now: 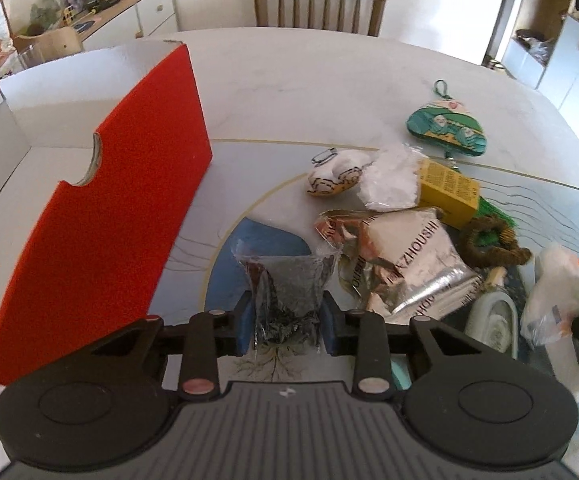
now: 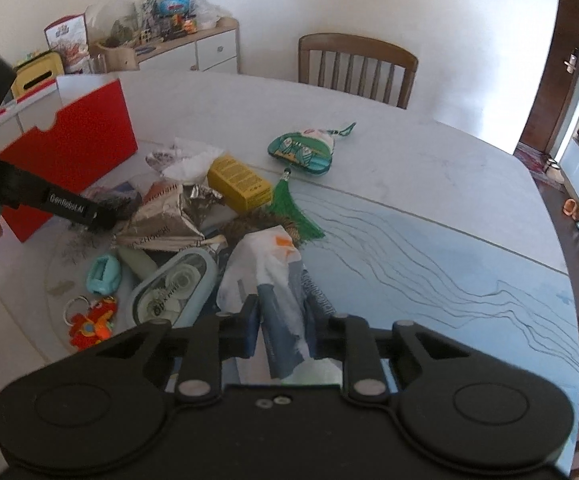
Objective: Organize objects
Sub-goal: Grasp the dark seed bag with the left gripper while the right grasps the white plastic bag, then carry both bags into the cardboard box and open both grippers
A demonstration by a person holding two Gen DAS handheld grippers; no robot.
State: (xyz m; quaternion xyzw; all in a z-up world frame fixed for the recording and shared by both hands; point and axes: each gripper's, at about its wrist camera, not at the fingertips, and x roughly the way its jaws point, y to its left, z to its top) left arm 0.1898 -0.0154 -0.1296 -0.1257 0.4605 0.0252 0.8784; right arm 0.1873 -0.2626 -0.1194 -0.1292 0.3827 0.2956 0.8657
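In the left wrist view my left gripper [image 1: 287, 320] is shut on a clear bag of dark dried leaves [image 1: 289, 276], its blue pads pressing both sides of the bag's lower end. The open red box [image 1: 101, 208] with a white inside stands just to the left. In the right wrist view my right gripper [image 2: 283, 328] is shut on a white and blue plastic packet [image 2: 267, 268] with an orange mark, at the near edge of the pile. One black finger [image 2: 77, 210] of the left gripper shows at the left in that view, by the box.
The pile on the white table [image 1: 289, 72] holds a silver foil packet [image 1: 401, 264], a yellow carton [image 1: 447, 192], a green tasselled pouch [image 1: 445, 128], a white plush keyring [image 1: 333, 178], a tape case [image 2: 173, 288] and a red keyring toy [image 2: 91, 324]. A wooden chair [image 2: 355, 68] stands behind.
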